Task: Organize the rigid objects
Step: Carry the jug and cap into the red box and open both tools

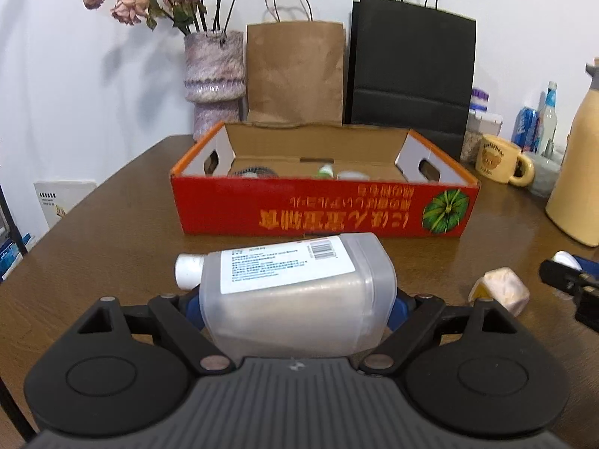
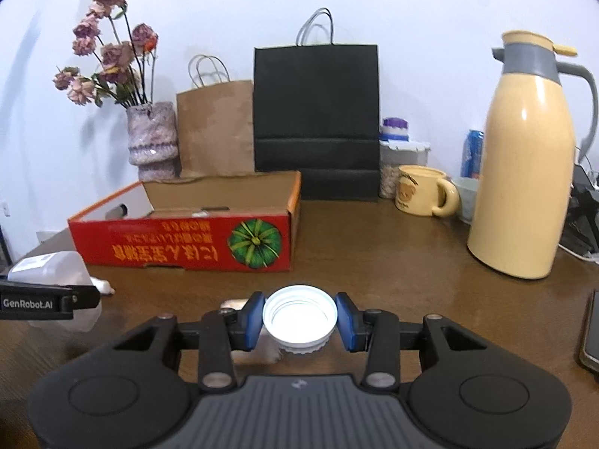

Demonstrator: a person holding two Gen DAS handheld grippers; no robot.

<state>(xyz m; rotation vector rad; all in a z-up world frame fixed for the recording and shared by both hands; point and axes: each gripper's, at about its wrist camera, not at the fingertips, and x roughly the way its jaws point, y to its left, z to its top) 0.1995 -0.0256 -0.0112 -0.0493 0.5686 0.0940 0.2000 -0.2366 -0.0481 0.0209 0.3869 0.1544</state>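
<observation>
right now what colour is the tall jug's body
Pale yellow thermos jug with a grey collar and handle; clearest in the right wrist view.

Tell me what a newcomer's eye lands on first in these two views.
The red cardboard box with the green pumpkin print sits open mid-table. Before it, the left gripper clamps a translucent plastic bottle lying sideways, cap pointing left. The right gripper holds a white lid, and a tall cream thermos jug stands to the right.

Against the wall: vase of dried flowers (image 2: 151, 136), brown paper bag (image 2: 215, 127), black bag (image 2: 316, 112); yellow mug (image 2: 421, 191), cream thermos (image 2: 524, 164) on counter (image 2: 393, 254).
</observation>
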